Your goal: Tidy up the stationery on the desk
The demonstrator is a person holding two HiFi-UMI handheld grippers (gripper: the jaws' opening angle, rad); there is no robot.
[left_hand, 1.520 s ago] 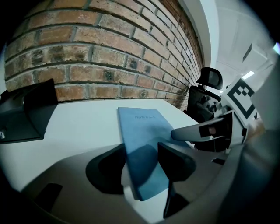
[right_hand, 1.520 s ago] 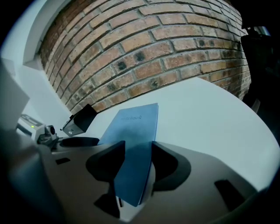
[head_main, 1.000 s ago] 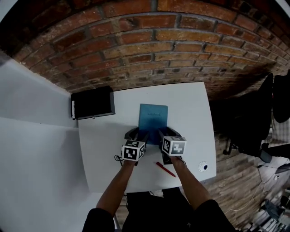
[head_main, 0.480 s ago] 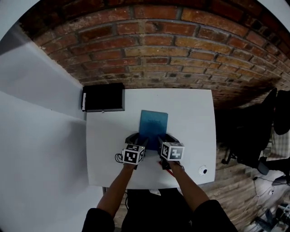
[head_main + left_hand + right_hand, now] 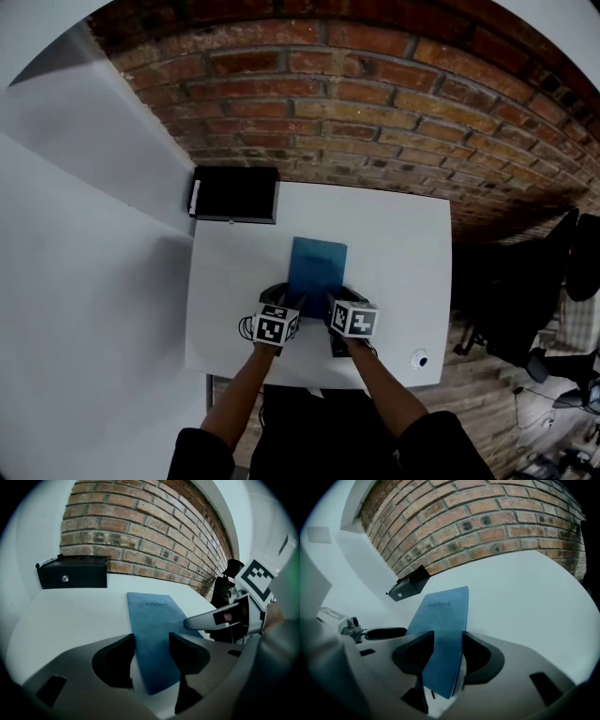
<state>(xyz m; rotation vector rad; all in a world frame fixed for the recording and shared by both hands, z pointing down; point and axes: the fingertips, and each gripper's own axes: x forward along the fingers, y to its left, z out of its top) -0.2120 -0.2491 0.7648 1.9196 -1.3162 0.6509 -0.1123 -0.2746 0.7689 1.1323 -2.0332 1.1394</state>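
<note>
1. Checking the container first: one black box (image 5: 234,194), rectangular, hard-edged and matte. It sits at the far left corner of the desk (image 5: 403,234), up against the brick wall (image 5: 375,112). It is closed and the inside is hidden. There is a small round pale fitting on the front face and a white strip at the left end; no print is readable on either.
2. The notebook (image 5: 316,265) is blue, thin and rectangular with a soft matte cover. It lies flat mid-desk, long side running away from the person, well apart from the box. The cover reads "notebook" in small dark letters near the far end.
3. The left gripper (image 5: 151,644) has its jaws narrowly apart, clamping nothing. The notebook's near left corner shows in the gap, and the left pad sits at the cover's left edge.
4. The right gripper (image 5: 447,641) has a similar narrow opening, over the near right corner. The cover fills the gap between the black pads.
5. The two grippers sit side by side at the notebook's near end. Each carries a white cube with black square markers.
6. The desk top is white and smooth. A small round white item (image 5: 419,359) with a dark centre lies by the near right corner, well apart from the notebook.
</note>
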